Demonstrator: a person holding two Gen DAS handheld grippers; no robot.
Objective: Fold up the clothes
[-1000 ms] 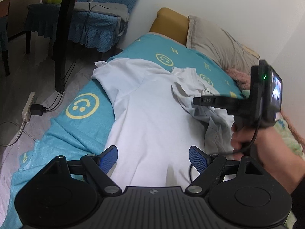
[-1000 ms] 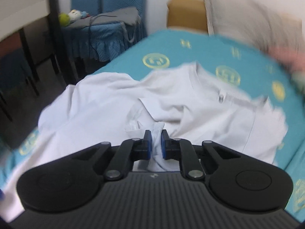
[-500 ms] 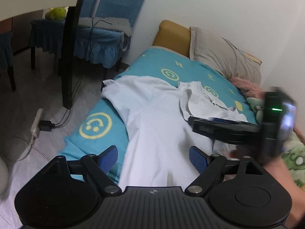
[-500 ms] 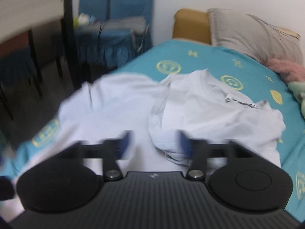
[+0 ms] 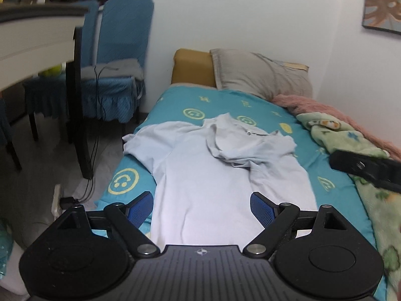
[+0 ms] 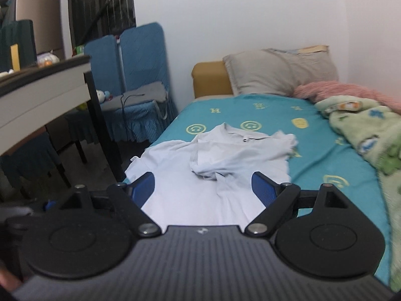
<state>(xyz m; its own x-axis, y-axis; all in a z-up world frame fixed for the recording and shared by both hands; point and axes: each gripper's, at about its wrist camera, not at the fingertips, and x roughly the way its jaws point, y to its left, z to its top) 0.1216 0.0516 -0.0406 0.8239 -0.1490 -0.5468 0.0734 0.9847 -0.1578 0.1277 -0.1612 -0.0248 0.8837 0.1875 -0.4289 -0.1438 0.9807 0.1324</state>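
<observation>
A white polo shirt (image 5: 208,175) (image 6: 200,175) lies on the teal bed sheet (image 5: 175,105) (image 6: 313,155), its body spread toward me. One sleeve is folded across the chest into a crumpled bunch (image 5: 235,148) (image 6: 213,163) near the collar. My left gripper (image 5: 201,207) hovers open above the shirt's lower body, nothing between its blue pads. My right gripper (image 6: 203,188) is also open and empty, held back from the shirt. Part of the right gripper (image 5: 363,170) shows at the right edge of the left wrist view.
A grey pillow (image 5: 260,75) and tan headboard (image 5: 193,67) stand at the bed's far end. A green and pink blanket (image 6: 363,130) is heaped along the right side. Left of the bed are blue-covered chairs (image 6: 135,75), a table (image 6: 42,87) and cables on the floor (image 5: 92,125).
My right gripper has let go of the sleeve it pinched, leaving it bunched on the chest, and opened wide. Both grippers have pulled back and up from the shirt.
</observation>
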